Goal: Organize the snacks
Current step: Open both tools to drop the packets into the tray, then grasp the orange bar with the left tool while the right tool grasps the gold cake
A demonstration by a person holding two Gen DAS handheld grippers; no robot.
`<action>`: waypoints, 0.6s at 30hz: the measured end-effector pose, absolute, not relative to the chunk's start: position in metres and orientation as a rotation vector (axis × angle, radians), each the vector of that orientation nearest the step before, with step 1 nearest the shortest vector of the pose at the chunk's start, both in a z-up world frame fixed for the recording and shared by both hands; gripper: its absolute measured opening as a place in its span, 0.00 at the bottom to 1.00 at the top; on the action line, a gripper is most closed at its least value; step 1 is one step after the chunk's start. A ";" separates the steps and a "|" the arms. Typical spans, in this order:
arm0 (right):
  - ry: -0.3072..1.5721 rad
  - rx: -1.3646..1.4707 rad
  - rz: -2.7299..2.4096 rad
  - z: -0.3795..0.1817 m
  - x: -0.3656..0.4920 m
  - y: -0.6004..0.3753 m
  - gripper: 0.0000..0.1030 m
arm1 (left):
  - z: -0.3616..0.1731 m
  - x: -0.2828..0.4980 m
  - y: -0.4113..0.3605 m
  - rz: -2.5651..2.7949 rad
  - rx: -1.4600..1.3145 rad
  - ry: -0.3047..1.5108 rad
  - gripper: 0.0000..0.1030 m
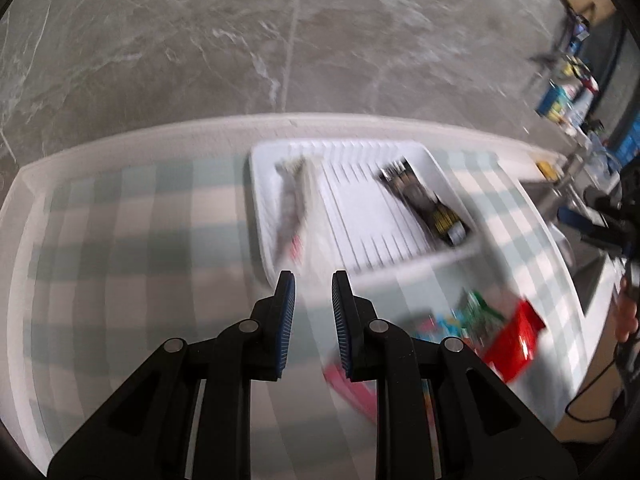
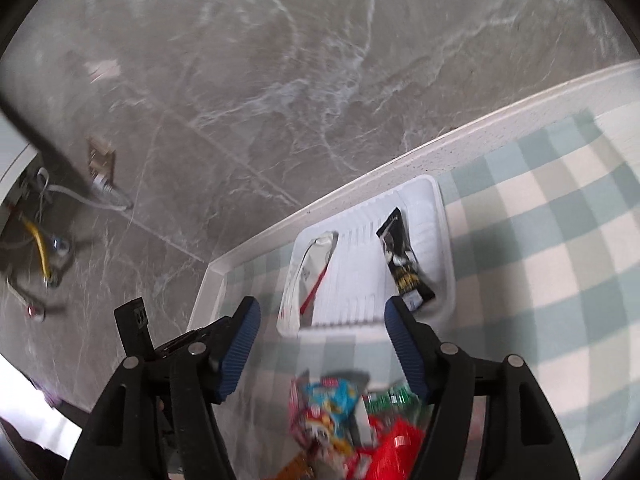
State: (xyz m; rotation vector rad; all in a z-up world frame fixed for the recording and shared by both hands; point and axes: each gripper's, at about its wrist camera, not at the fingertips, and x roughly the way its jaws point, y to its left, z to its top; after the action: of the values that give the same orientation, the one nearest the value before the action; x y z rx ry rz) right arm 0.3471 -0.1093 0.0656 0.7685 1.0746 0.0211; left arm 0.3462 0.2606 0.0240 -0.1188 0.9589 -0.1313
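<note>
Grey marble floor (image 1: 160, 40) is seen beyond a checked tablecloth (image 1: 120, 220) where a white tray (image 1: 264, 216) rests.

Both jaw pairs are held apart with nothing between them: the left gripper (image 1: 313, 286) is poised just short of the tray's near rim, the right gripper (image 2: 320, 312) above a pile of snack packets (image 2: 352, 420). Inside the tray, a black packet (image 2: 404, 264) and a white packet (image 2: 316, 268) are laid well apart.

Looks like a home room: grey marble floor tiles (image 1: 200, 40), checked tablecloth (image 2: 560, 240) on a white table, wall socket with cables (image 2: 100, 164) at left.
</note>
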 end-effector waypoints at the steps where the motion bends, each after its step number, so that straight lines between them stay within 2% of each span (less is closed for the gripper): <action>1: 1.073 0.749 0.023 0.071 0.338 -0.107 0.66 | 0.022 0.334 0.256 -0.146 -0.120 0.968 0.17; 10: 1.168 0.502 0.029 0.082 0.248 -0.067 0.70 | -0.013 0.242 0.202 -0.249 -0.002 1.080 0.17; 18: 1.390 0.306 0.067 0.030 0.177 -0.023 0.70 | -0.059 0.196 0.168 -0.321 0.093 1.201 0.17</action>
State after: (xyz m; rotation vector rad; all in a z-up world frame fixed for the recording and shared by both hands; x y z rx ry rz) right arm 0.1772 -0.0233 0.0303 0.3058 1.3901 0.0674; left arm 0.1962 0.1678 -0.0588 0.0926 1.2012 -0.3214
